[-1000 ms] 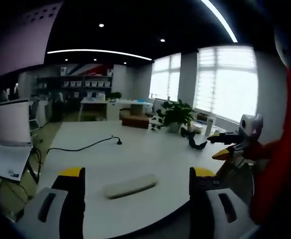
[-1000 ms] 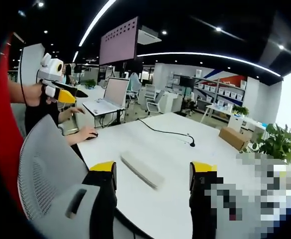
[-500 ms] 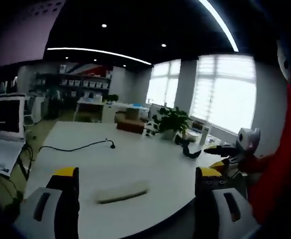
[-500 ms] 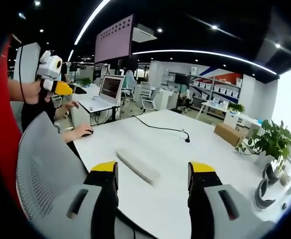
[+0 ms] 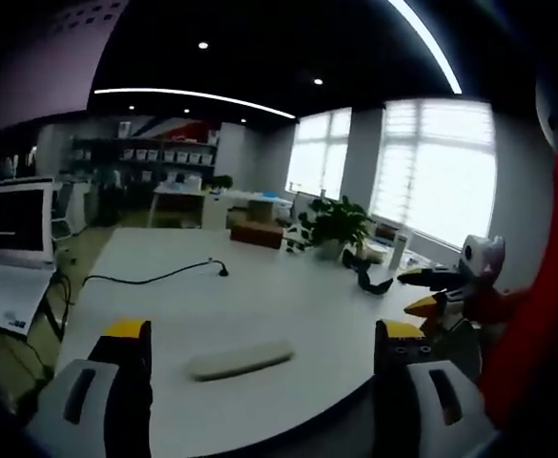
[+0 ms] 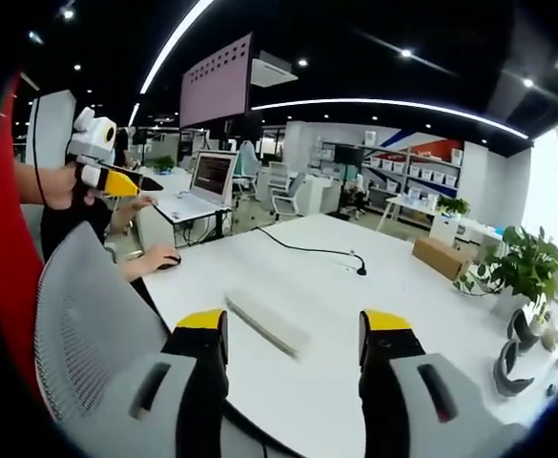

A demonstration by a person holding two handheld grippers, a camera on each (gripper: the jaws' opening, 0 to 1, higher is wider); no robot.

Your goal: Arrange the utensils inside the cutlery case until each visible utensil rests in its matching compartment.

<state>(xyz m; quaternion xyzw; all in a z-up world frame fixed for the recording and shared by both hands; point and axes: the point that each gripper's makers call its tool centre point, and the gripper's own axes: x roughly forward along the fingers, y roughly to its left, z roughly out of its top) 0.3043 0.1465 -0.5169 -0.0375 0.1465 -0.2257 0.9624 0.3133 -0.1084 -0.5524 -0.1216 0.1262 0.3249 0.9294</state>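
Observation:
A long, pale, flat cutlery case [image 5: 238,361] lies on the white table [image 5: 288,305] near its front edge. In the right gripper view the same case [image 6: 267,324] runs diagonally just beyond the jaws. My left gripper [image 5: 261,334] is open and hangs short of the case with nothing between its yellow-tipped jaws. My right gripper [image 6: 293,322] is also open and empty, held back from the table edge. The right gripper [image 5: 445,286] appears at the right of the left gripper view. The left gripper [image 6: 107,174], held in a hand, appears at the left of the right gripper view.
A grey mesh chair back [image 6: 88,324] stands between me and the table. A laptop [image 6: 207,181] sits at the far end, where a person's hand [image 6: 155,258] rests on a mouse. A black cable [image 5: 155,279], a cardboard box [image 6: 441,258], a plant [image 5: 334,224] and black holders [image 6: 512,334] also occupy the table.
Both views have shifted slightly with my hands. The case lies where it was, and both pairs of jaws stay open at the same width.

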